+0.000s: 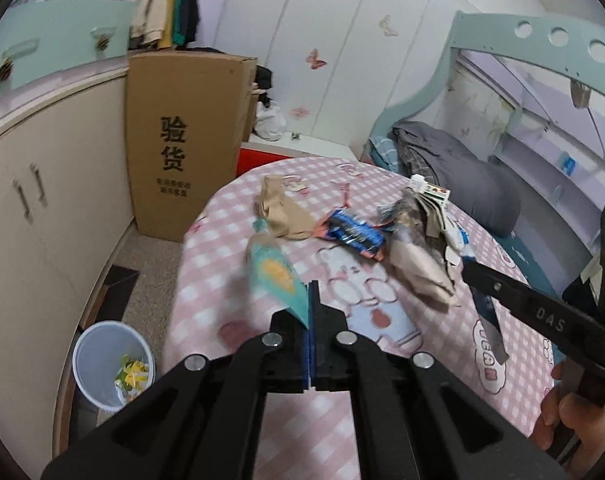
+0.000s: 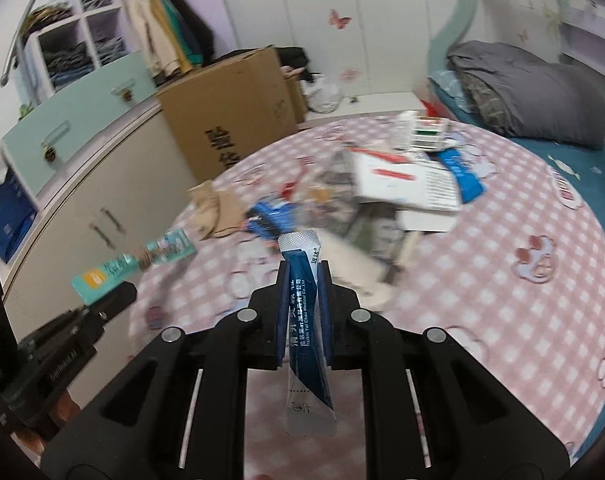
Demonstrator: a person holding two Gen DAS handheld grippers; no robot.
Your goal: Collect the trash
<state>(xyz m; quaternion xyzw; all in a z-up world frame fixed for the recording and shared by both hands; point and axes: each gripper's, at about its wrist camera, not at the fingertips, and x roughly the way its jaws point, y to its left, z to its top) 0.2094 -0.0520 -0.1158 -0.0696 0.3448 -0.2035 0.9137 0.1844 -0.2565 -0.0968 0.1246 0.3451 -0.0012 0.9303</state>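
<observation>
My left gripper (image 1: 313,292) is shut on a teal snack wrapper (image 1: 276,272) and holds it above the pink checked bedspread (image 1: 262,432); the wrapper also shows in the right wrist view (image 2: 130,266). My right gripper (image 2: 303,276) is shut on a blue and silver sachet (image 2: 307,320), which also shows hanging from it in the left wrist view (image 1: 488,316). More trash lies on the bed: a blue wrapper (image 1: 354,234), a beige crumpled bag (image 1: 278,208), a clear bag with brown paper (image 1: 418,256) and white cartons (image 2: 406,184).
A white bin (image 1: 102,364) with yellow scraps stands on the floor left of the bed. A tall cardboard box (image 1: 182,140) stands by the cream cabinet (image 1: 42,200). A grey quilt (image 1: 462,176) lies at the bed's far end.
</observation>
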